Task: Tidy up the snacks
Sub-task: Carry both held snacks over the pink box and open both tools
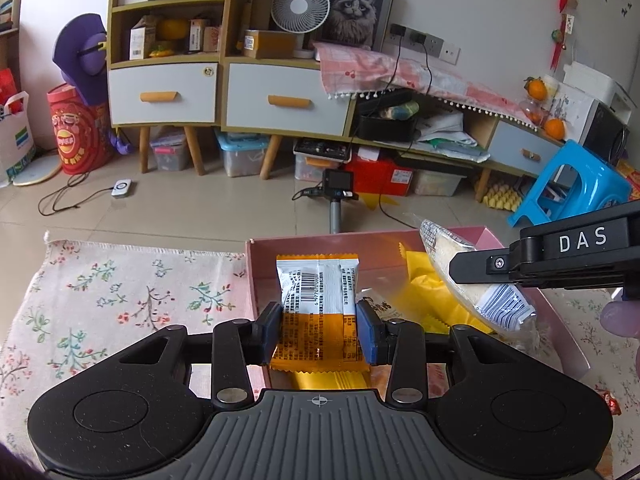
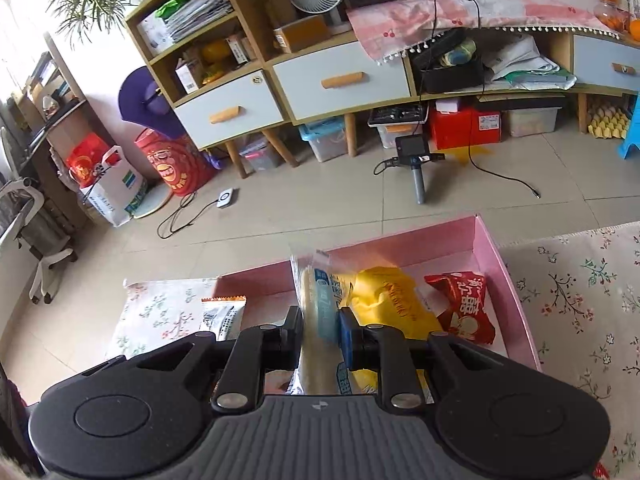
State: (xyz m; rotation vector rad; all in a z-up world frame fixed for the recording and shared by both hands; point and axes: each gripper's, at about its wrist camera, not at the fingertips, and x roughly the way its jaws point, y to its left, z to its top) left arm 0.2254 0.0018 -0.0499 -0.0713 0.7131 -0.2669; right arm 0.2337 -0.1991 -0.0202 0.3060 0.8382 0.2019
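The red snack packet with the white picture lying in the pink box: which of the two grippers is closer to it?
Right. The right gripper, shut on a clear-wrapped pale biscuit pack, is over the pink cardboard box near the red snack packet. The left gripper, holding an orange-and-white packet, is at the box's far side.

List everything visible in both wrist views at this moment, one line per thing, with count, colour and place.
pink box: 1, pink, on the floral cloth.
floral cloth: 1, pale with flowers, under the box.
orange-and-white snack packet: 1, held over the box.
clear bread packet: 1, clear with blue print, held over the box.
yellow packet: 1, in the box.
red packet: 1, in the box beside the yellow one.
blue stool: 1, on the floor.
white fan: 1, on the cabinet.
left gripper: shut on the orange-and-white snack packet.
right gripper: shut on the clear bread packet.
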